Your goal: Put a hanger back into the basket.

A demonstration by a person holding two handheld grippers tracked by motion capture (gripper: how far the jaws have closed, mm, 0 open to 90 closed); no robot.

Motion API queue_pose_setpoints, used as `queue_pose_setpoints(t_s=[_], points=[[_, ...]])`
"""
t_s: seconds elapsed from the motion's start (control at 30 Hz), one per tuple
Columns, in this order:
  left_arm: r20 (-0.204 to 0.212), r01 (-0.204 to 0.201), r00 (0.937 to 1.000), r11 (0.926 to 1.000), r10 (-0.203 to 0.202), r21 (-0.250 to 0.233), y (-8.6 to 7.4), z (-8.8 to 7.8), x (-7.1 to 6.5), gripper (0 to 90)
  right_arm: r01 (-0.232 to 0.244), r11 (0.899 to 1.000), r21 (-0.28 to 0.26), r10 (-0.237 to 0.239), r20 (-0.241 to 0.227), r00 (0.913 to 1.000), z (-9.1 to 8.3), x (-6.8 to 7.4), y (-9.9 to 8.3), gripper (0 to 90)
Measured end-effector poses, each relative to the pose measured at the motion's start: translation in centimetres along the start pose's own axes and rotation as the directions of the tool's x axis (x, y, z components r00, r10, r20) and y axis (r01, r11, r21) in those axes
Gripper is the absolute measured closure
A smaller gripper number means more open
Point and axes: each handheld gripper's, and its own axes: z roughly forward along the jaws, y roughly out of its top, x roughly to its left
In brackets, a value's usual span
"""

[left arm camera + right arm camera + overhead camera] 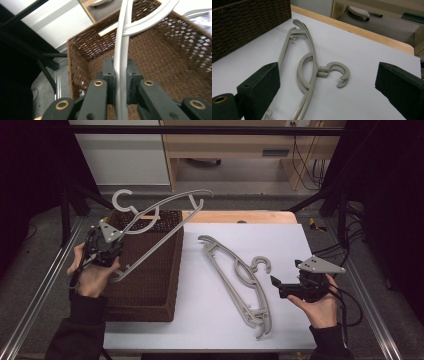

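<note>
My left gripper (106,251): at about 9 o'clock on the table, over the left rim of the basket; my hand wraps it from below.
My left fingers (109,75): pinched on the bar of the held hanger, pads tight against both its sides, the bar running straight up between them in the left gripper view.
Held hanger (159,217): grey, lifted over the brown woven basket (150,295), tilted from my left gripper up toward 12 o'clock; its hook (121,199) stands above the basket's far rim.
Basket: at 9 o'clock on the table, touching the left edge of the white mat (280,250).
My right gripper (280,287): at about 4 o'clock, held level, pointing toward 9 o'clock at the hangers on the mat.
My right fingers (262,82): spread wide apart, gripping nothing; the lying hangers show between them in the right gripper view.
Hangers on the mat (235,275): grey, lying flat and stacked near the centre, running from 11 o'clock to 5 o'clock, hook (337,73) turned toward my right gripper, just beside it but apart.
</note>
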Motion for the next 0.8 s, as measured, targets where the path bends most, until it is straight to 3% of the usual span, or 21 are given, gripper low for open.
queue_pose_setpoints(t_s=[0.3,0.8], points=[[-0.04,0.024,0.9989,0.9995,-0.023,0.022,-1.6,0.2,1.6,81.4,0.002,1.0,0.006,-0.002,-0.005,1.0,0.4,0.2,0.0,6.3],[-0.096,0.037,0.9949,0.9969,-0.03,0.07,-3.5,1.2,2.8,81.4,0.0,1.0,0.014,0.0,-0.013,0.9999,0.7,0.5,0.0,6.4]])
